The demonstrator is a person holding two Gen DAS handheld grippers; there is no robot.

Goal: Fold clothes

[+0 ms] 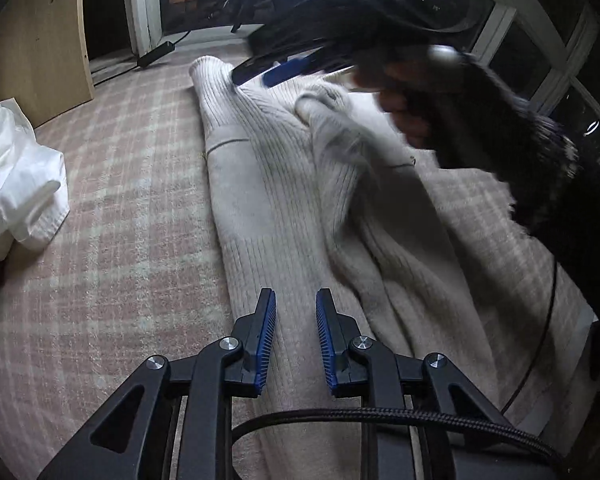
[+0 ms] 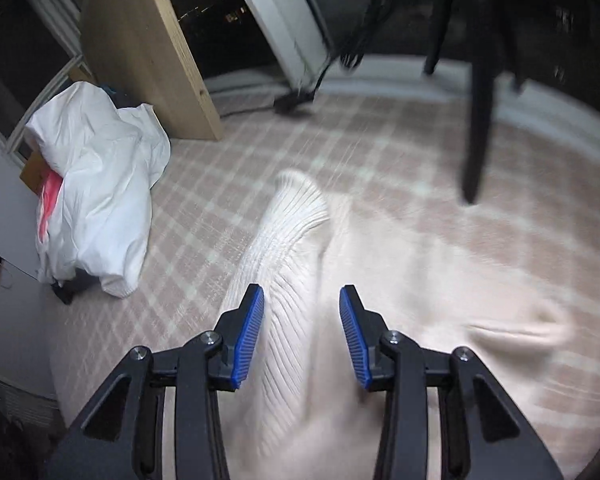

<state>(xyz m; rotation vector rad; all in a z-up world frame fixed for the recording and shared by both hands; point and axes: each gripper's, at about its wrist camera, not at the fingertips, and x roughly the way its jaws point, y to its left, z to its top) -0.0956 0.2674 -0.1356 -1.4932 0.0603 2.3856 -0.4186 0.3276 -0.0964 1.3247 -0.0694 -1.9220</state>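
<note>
On plaid rug (image 1: 112, 208): cream ribbed sweater (image 1: 260, 208) | left claw (image 1: 296, 304) spread | right claw (image 2: 302, 300) spread, both empty

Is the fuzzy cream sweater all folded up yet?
Not yet. The cream sweater lies partly folded and rumpled on the checked rug, one ribbed sleeve stretched out long.

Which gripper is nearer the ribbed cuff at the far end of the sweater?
Right. The right gripper hovers open just beside the ribbed cuff, while the left gripper sits open over the sweater's near end, well back.
</note>
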